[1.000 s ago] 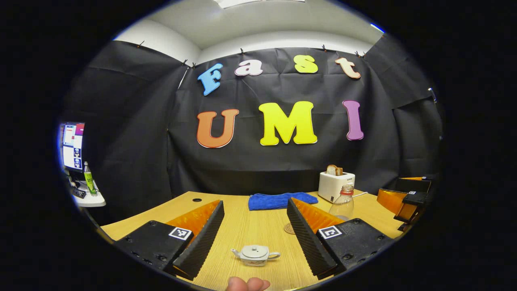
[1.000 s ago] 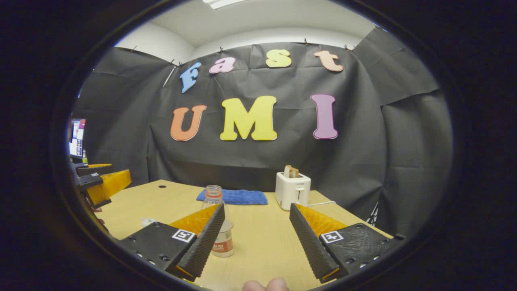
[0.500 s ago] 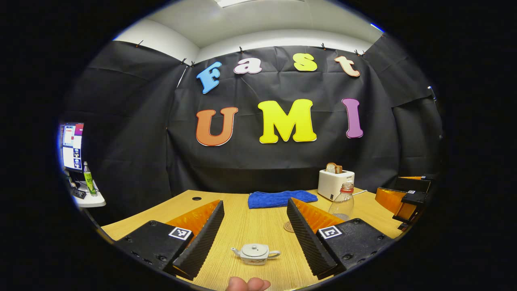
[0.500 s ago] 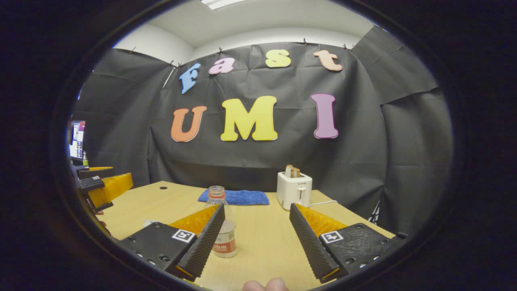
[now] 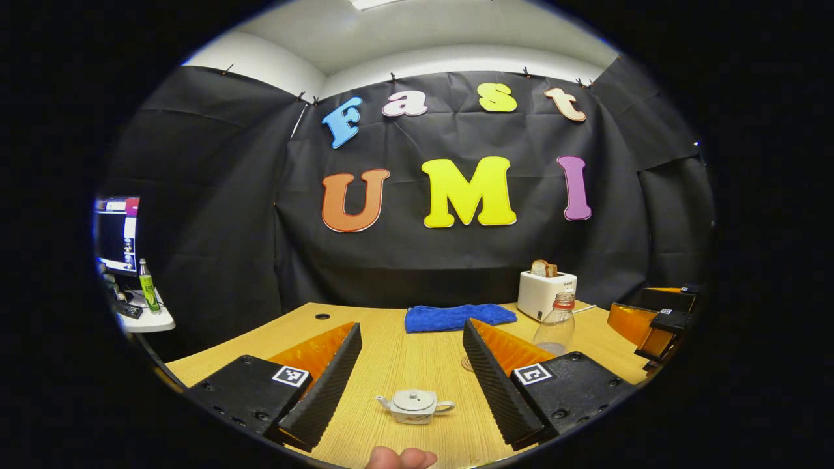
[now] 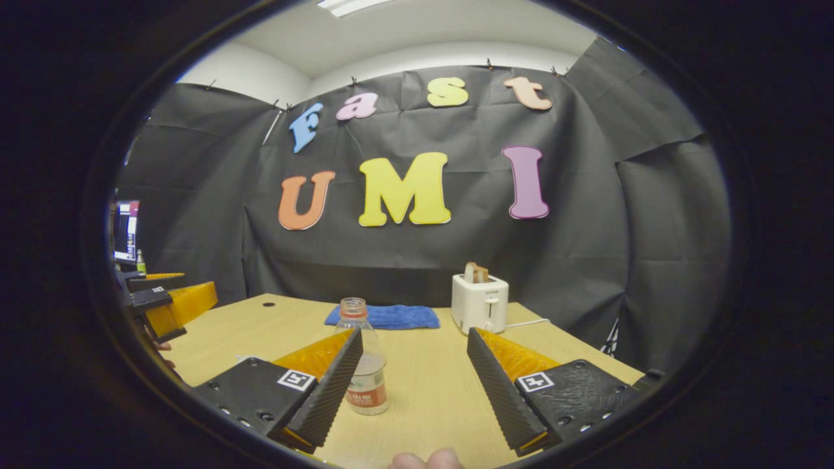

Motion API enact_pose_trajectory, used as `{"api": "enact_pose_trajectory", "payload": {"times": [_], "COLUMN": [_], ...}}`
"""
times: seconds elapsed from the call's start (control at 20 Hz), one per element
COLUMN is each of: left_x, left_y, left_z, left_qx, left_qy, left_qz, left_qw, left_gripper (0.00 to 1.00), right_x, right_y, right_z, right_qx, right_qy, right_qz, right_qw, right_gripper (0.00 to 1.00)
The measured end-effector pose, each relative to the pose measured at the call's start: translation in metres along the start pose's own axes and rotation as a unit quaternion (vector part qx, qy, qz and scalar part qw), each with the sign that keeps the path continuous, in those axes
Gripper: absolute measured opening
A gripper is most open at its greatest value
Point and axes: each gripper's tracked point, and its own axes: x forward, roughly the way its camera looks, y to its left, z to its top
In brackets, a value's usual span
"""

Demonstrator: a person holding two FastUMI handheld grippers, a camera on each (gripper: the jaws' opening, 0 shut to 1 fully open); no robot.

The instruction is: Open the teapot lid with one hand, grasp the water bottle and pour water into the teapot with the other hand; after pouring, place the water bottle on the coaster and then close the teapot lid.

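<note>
A small white teapot (image 5: pixel 415 406) stands on the wooden table (image 5: pixel 404 358) with its lid on. It sits low between the fingers of my left gripper (image 5: pixel 412 326), which is open and touches nothing. A round coaster (image 5: pixel 466 363) lies beyond it, half hidden by a finger. The clear water bottle (image 5: pixel 556 326) stands upright at the right. In the right gripper view the water bottle (image 6: pixel 365 368) is close, partly behind one finger of my open right gripper (image 6: pixel 414 332). No finger touches it.
A white toaster (image 5: pixel 546 293) with bread and a blue cloth (image 5: pixel 459 317) sit at the table's back edge. A side shelf (image 5: pixel 140 319) at far left holds a monitor and a green bottle. The other gripper (image 6: pixel 166 303) hangs at the table's left edge.
In the right gripper view the bottle has grown a little and slid toward the centre. The left gripper view has shifted slightly; the teapot stays between the fingers.
</note>
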Motion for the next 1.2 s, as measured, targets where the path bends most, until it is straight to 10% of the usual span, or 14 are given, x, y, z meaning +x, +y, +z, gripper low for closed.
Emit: {"api": "enact_pose_trajectory", "payload": {"times": [0.85,1.2], "left_x": [0.007,0.028], "left_y": [0.006,0.002], "left_z": [-0.104,-0.124], "left_qx": [-0.012,-0.003], "left_qy": [0.12,0.159], "left_qz": [-0.023,-0.03], "left_qw": [0.992,0.987], "left_gripper": [0.98,0.76], "right_x": [0.013,0.017], "right_y": [0.005,0.0], "right_z": [-0.043,-0.05], "right_qx": [-0.003,0.009], "right_qy": [0.049,0.064], "right_qz": [0.016,0.008], "right_qw": [0.999,0.998], "right_gripper": [0.97,0.97]}}
